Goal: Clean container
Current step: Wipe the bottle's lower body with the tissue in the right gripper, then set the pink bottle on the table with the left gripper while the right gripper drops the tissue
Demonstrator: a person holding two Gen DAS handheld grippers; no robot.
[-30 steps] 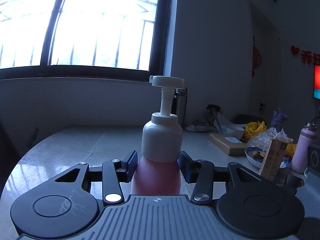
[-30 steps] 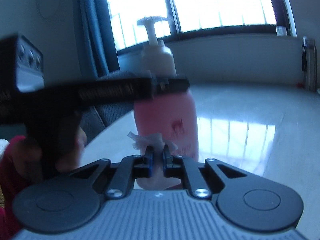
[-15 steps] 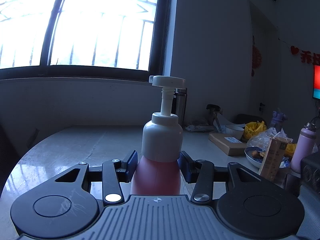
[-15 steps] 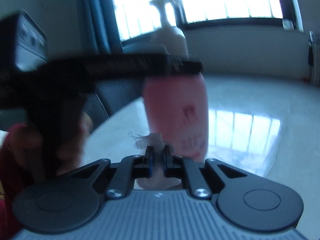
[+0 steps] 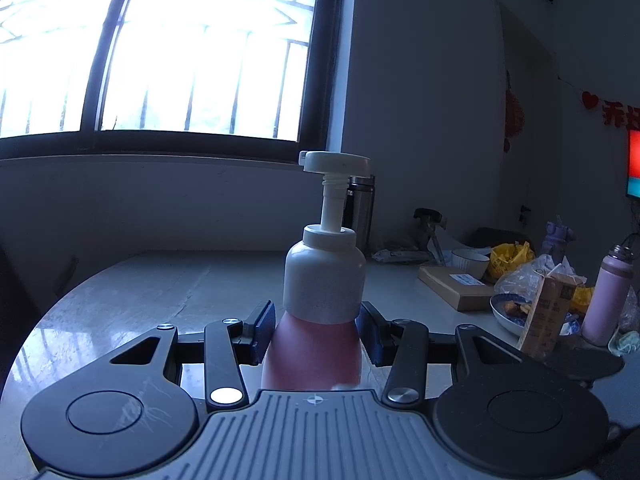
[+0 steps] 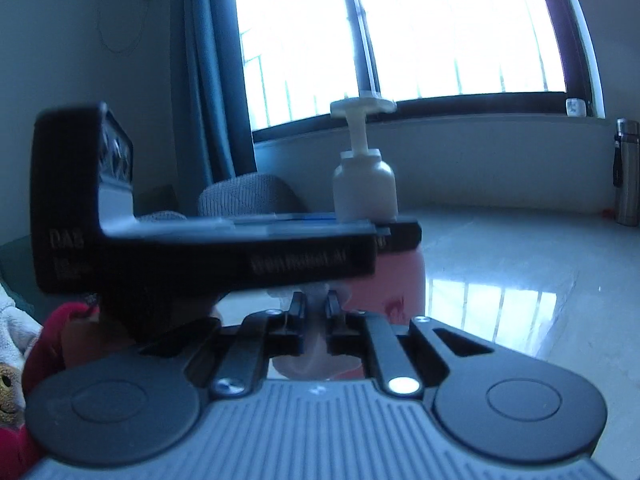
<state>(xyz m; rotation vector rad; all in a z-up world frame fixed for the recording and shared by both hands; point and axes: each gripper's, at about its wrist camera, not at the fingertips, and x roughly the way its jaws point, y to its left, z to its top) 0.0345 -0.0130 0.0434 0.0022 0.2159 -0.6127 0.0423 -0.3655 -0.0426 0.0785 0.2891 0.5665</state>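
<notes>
We held the left gripper (image 5: 316, 330) level, low over the worktop (image 5: 168, 284), pointing toward the window wall. Its two pads (image 5: 264, 330) were clamped on the pump bottle (image 5: 324, 280) at the line where the white matte shoulder meets the smooth pink body. The bottle stood upright on the glossy, pale stone-like worktop, with its white ribbed stem and flat pump head on top.

We held the right gripper (image 6: 315, 306) low too, slightly rolled, facing the side of the same bottle (image 6: 364, 188). Its fingers were nearly together, pinching a small crumpled white tissue (image 6: 310, 352), soft and thin, which lay close against the pink lower part of the bottle. From this side we saw the black left gripper (image 6: 200, 248) as a blurred bar across the bottle, and a hand (image 6: 86, 330) in a red sleeve (image 6: 48, 344) under it.
</notes>
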